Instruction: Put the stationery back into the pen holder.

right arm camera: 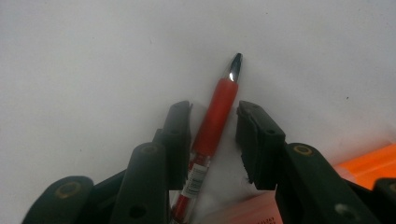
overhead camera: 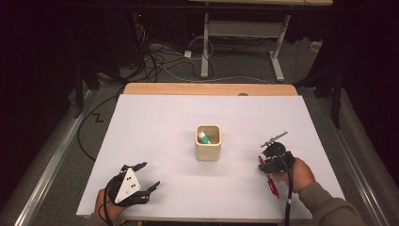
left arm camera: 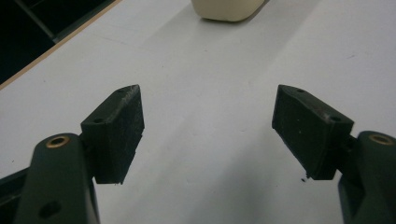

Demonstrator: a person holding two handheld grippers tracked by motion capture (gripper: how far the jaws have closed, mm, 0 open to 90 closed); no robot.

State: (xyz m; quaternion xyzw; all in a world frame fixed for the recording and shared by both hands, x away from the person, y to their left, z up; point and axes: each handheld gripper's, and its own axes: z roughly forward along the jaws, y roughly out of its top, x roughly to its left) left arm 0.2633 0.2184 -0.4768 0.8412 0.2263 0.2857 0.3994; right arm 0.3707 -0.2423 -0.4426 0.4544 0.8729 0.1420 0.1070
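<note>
Red pen [right arm camera: 212, 122] lies on the white table [overhead camera: 155, 141] btwn the right gripper [right arm camera: 214, 116] pads, tip at 1 o'clock, long axis along the jaws, which are narrowed but not yet pinching; left gripper [left arm camera: 208, 126] spread, idle, farther off

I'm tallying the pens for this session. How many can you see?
2, and the cup may hide more. One red pen lies on the table between the right gripper jaws. A green-and-white one stands in the cream cup at the table's middle.
</note>
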